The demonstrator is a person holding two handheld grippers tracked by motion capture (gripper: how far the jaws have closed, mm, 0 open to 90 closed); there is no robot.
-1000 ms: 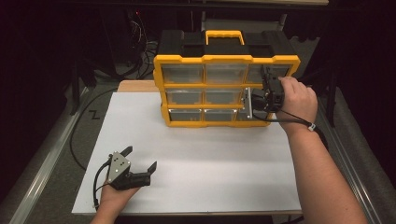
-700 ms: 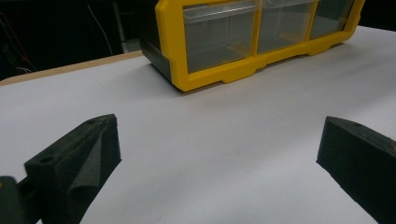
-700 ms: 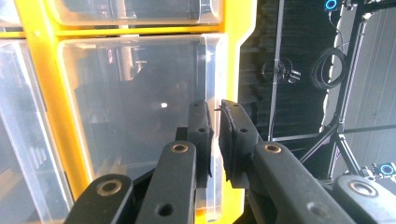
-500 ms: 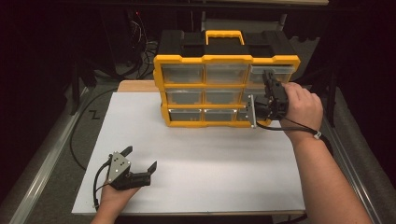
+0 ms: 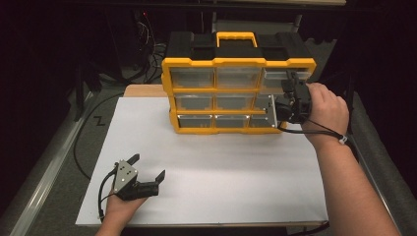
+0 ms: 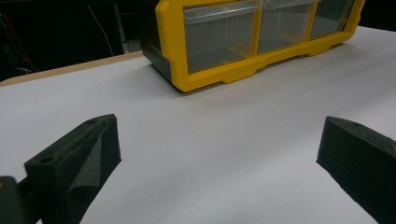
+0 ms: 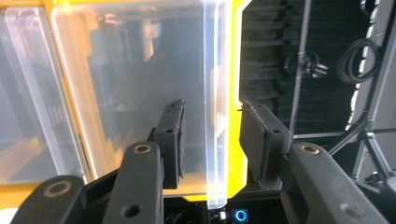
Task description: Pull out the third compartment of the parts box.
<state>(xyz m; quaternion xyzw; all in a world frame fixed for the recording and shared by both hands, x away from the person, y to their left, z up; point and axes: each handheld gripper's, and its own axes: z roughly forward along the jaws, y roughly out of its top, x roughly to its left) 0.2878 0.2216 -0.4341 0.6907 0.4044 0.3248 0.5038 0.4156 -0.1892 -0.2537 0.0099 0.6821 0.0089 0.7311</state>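
The right tool (image 7: 210,140) straddles the clear drawer's (image 7: 140,93) front lip (image 7: 215,112), jaws not yet clamped. The drawer pulls out toward the near edge. The left tool (image 5: 142,179) rests released.

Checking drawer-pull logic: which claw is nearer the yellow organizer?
Right. The right claw is at the yellow organizer, around a clear drawer's edge; the left claw rests well short, on the table.

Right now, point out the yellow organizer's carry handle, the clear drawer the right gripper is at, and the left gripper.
carry handle (image 5: 237,36), high view, top bar of the handle.
clear drawer (image 7: 140,70), right gripper view, its transparent front face.
left gripper (image 5: 148,170), high view, midway between its spread fingertips.
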